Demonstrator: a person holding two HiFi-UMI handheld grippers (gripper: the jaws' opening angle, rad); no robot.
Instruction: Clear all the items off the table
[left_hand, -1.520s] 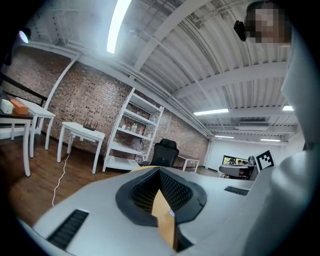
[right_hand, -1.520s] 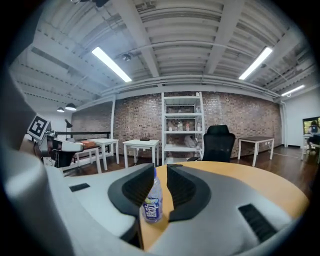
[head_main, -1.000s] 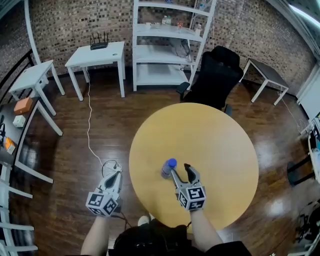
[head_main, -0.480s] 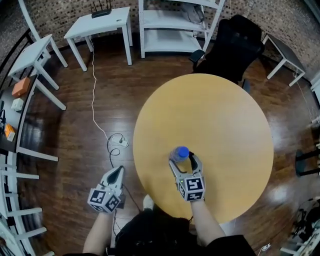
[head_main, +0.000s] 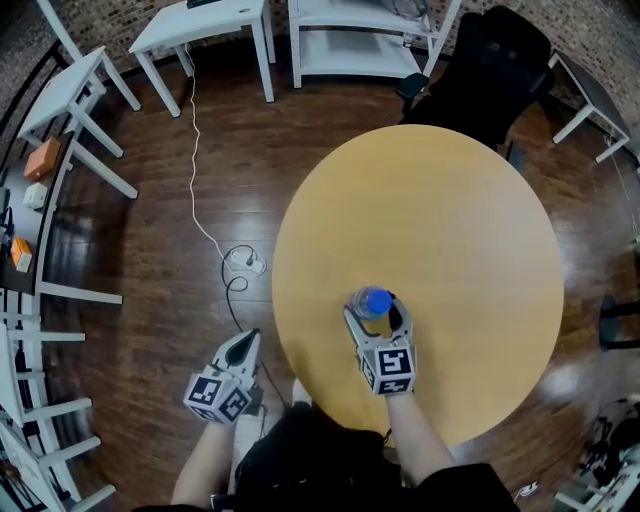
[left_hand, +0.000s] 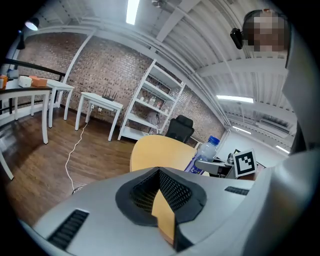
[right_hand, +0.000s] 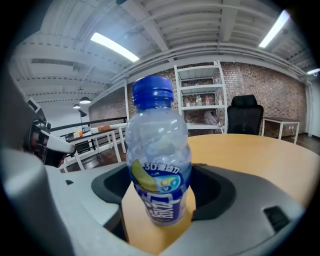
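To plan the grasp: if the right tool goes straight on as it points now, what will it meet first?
Most likely the blue-capped bottle, standing upright on the round table between the right tool's jaws, which have just been opening and do not press it.

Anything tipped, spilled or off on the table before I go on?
Nothing stands out. The clear plastic bottle with a blue cap stands upright on the round yellow wooden table, no spill around it. It sits between the right gripper's jaws, which have just been opening and do not press it.
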